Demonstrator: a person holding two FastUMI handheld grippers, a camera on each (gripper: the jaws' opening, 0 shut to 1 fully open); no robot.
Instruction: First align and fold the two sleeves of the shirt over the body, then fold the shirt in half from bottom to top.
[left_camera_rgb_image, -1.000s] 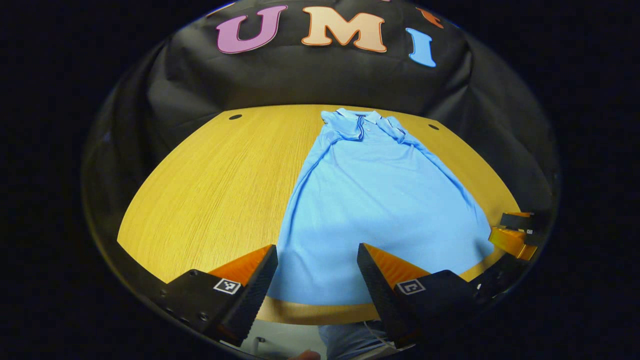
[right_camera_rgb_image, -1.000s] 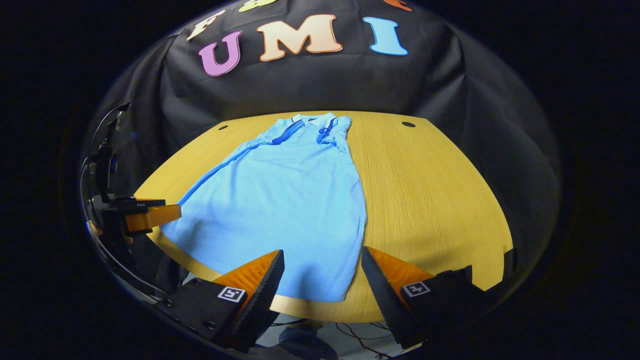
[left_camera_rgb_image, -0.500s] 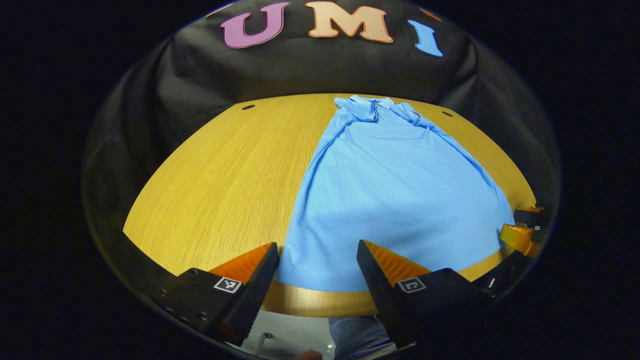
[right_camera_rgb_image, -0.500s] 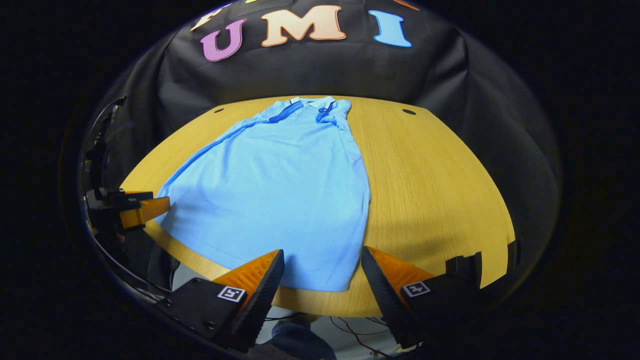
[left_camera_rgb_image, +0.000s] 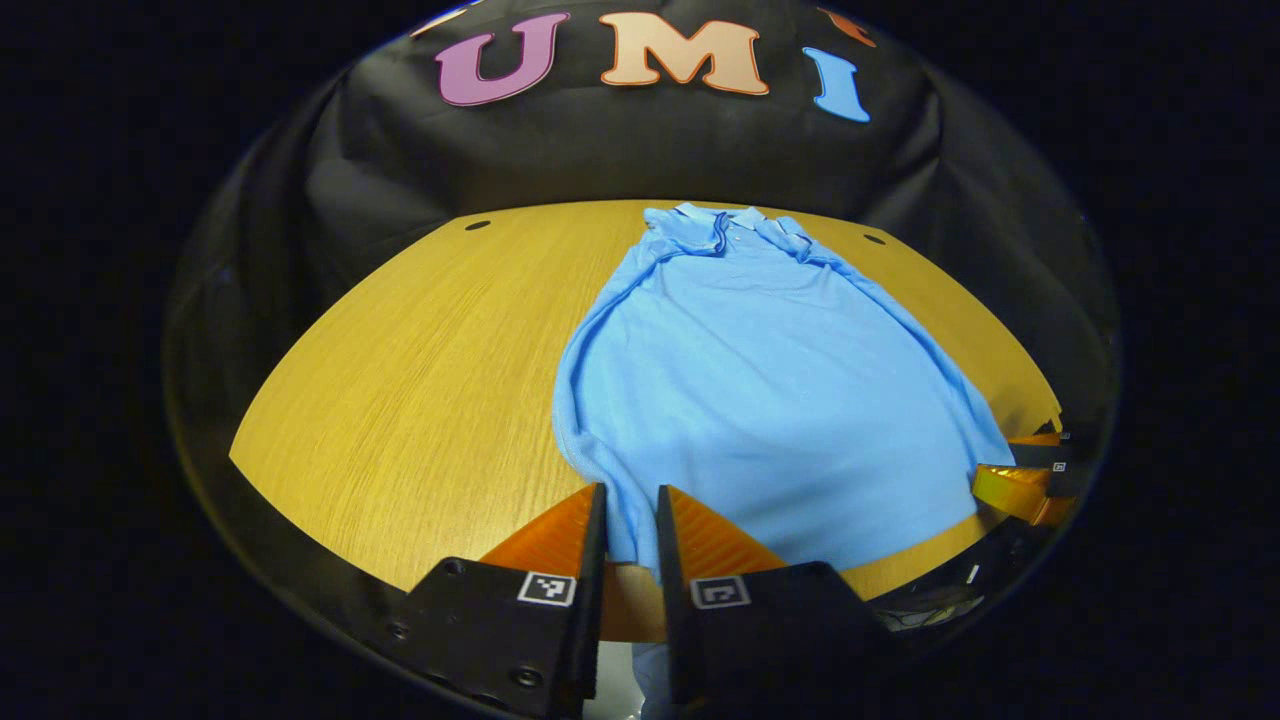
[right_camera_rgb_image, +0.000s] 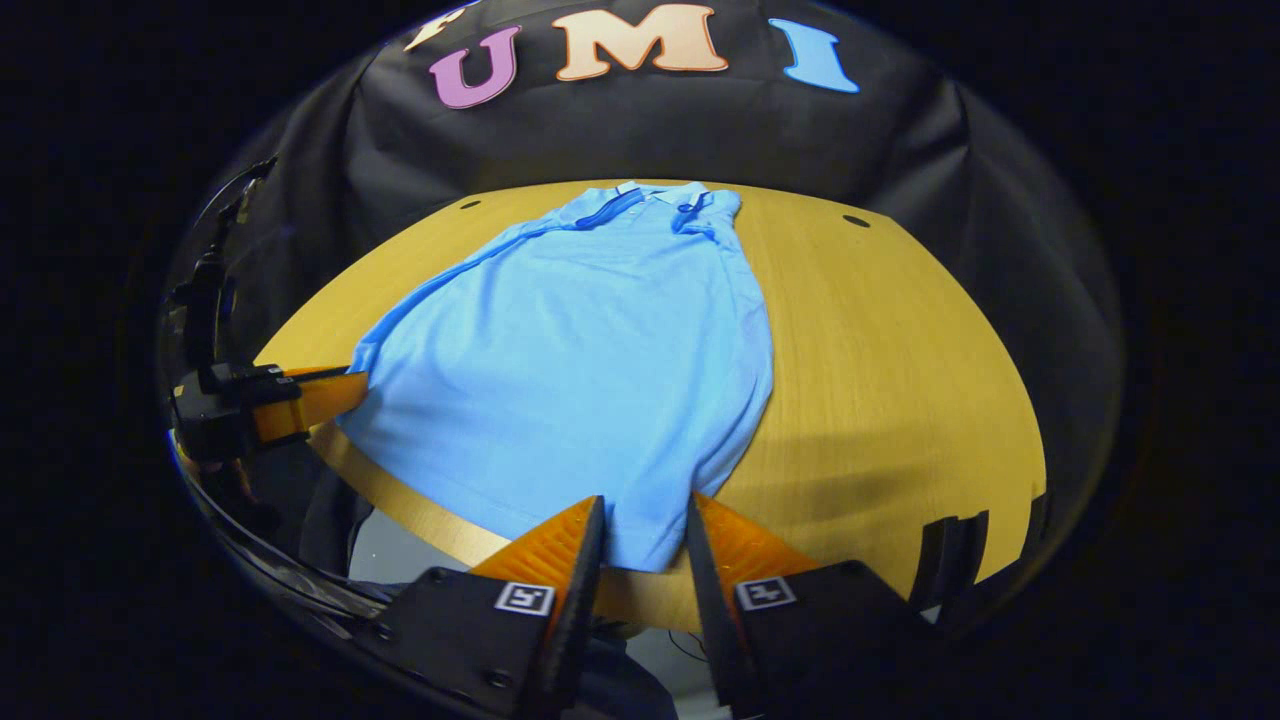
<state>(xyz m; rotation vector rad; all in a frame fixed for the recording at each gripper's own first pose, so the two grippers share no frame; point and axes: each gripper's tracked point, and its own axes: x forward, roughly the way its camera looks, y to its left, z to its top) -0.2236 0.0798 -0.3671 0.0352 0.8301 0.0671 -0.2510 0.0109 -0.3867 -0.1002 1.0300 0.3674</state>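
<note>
A light blue polo shirt (left_camera_rgb_image: 760, 380) lies flat on the wooden table (left_camera_rgb_image: 420, 350), collar at the far end, both sleeves folded in over the body. My left gripper (left_camera_rgb_image: 630, 492) is shut on the hem's near left corner, where the cloth puckers toward the fingers. In the right gripper view the shirt (right_camera_rgb_image: 580, 340) runs away from me, and my right gripper (right_camera_rgb_image: 645, 502) is shut on the hem's near right corner at the table's front edge. The right gripper (left_camera_rgb_image: 1020, 485) shows at the shirt's far hem corner in the left gripper view; the left gripper (right_camera_rgb_image: 300, 400) shows likewise in the right gripper view.
Bare table (right_camera_rgb_image: 900, 380) stretches to the right of the shirt in the right gripper view. Two small dark holes (left_camera_rgb_image: 477, 225) sit near the table's far corners. Cables and the floor lie below the front edge (right_camera_rgb_image: 400, 500).
Both grippers went from wide open to shut on the hem corners. The hem has bunched inward at each grip, and the shirt's near edge has drawn slightly off the table's front.
</note>
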